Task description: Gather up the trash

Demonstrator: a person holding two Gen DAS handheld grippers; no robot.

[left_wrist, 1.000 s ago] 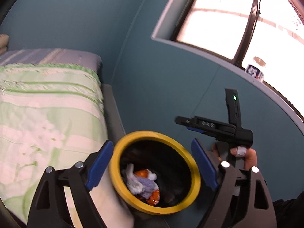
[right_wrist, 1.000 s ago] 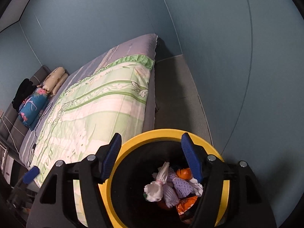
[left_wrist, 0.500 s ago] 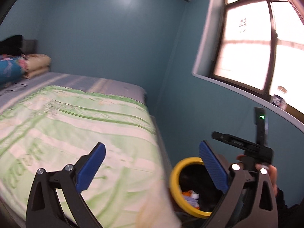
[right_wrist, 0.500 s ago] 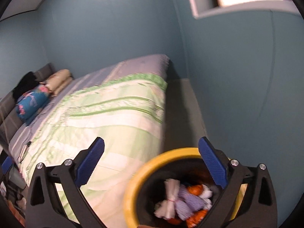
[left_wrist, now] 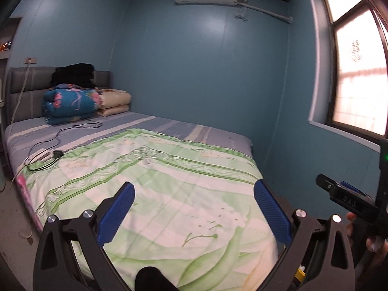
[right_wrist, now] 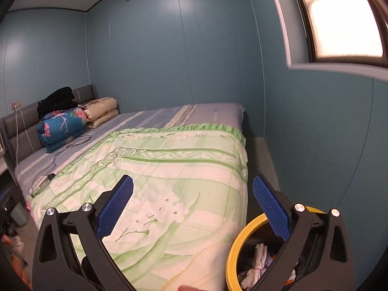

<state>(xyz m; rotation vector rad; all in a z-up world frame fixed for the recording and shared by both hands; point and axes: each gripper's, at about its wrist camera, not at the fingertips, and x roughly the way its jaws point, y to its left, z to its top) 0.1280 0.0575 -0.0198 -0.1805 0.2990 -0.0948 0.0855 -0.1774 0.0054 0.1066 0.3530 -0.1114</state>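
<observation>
A black bin with a yellow rim [right_wrist: 234, 249] stands on the floor beside the bed, low at the right of the right wrist view. Crumpled white, purple and orange trash [right_wrist: 257, 264] lies inside it. My right gripper [right_wrist: 192, 194] is open and empty, up over the bed's corner, with its right finger in front of the bin. My left gripper [left_wrist: 194, 197] is open and empty too, over the green quilt [left_wrist: 169, 189]. Only a sliver of the bin's yellow rim [left_wrist: 299, 272] shows in the left wrist view. The other handheld gripper [left_wrist: 349, 201] shows at the right edge there.
The bed [right_wrist: 169, 126] fills the middle, with folded bedding [left_wrist: 70, 104] and dark clothes at the headboard. A cable and charger [left_wrist: 55, 154] lie on the sheet. Blue walls, a window [left_wrist: 356, 84] on the right, and a narrow floor strip [right_wrist: 263, 160] between bed and wall.
Both grippers have risen and tilted up away from the bin toward the bed, and their jaws have spread wider. The bin has slid low and to the right in both views.
</observation>
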